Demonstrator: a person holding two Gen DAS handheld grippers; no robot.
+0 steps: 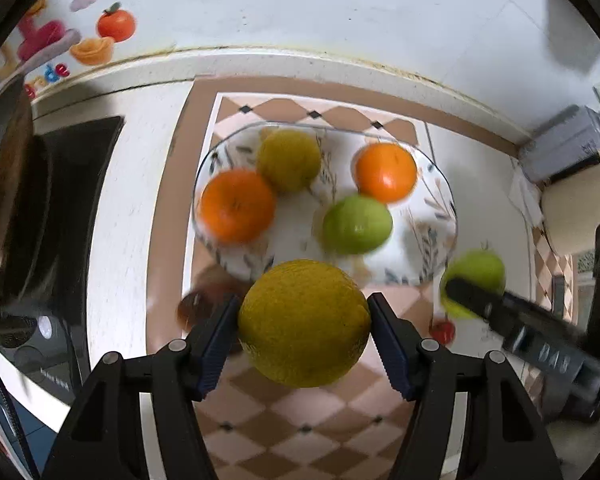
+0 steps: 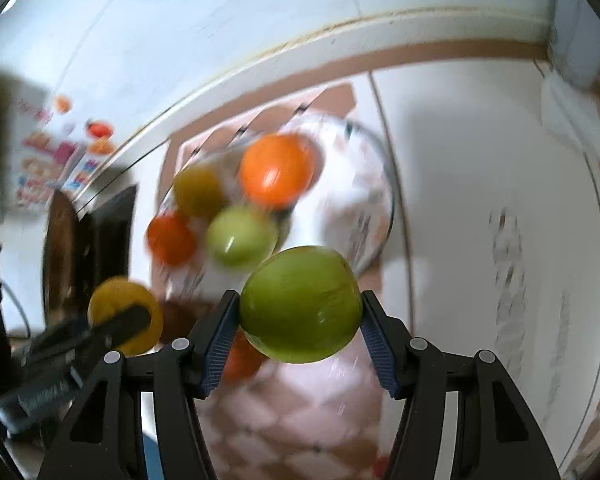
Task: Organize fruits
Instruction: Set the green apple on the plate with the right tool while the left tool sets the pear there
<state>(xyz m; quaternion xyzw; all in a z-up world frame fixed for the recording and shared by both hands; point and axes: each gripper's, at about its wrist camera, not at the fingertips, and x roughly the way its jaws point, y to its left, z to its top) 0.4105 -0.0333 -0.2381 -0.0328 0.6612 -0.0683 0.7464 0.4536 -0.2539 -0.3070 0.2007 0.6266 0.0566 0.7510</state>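
My left gripper (image 1: 304, 320) is shut on a yellow lemon (image 1: 304, 322) held above the checkered mat, just in front of the glass plate (image 1: 440, 200). The plate holds two oranges (image 1: 238, 204) (image 1: 386, 172), a second yellow lemon (image 1: 288, 160) and a green apple (image 1: 356, 224). My right gripper (image 2: 300, 312) is shut on a second green apple (image 2: 300, 304), near the plate's (image 2: 374, 216) front edge. In the left wrist view this gripper and its apple (image 1: 480, 268) show at the right. In the right wrist view the left gripper's lemon (image 2: 116, 300) shows at the left.
A brown and pink checkered mat (image 1: 292, 420) lies under the plate on a white counter (image 1: 132, 220). A black appliance (image 1: 52, 220) stands at the left. A small red thing (image 1: 444, 330) lies right of the mat. A white wall with fruit stickers (image 1: 116, 24) is behind.
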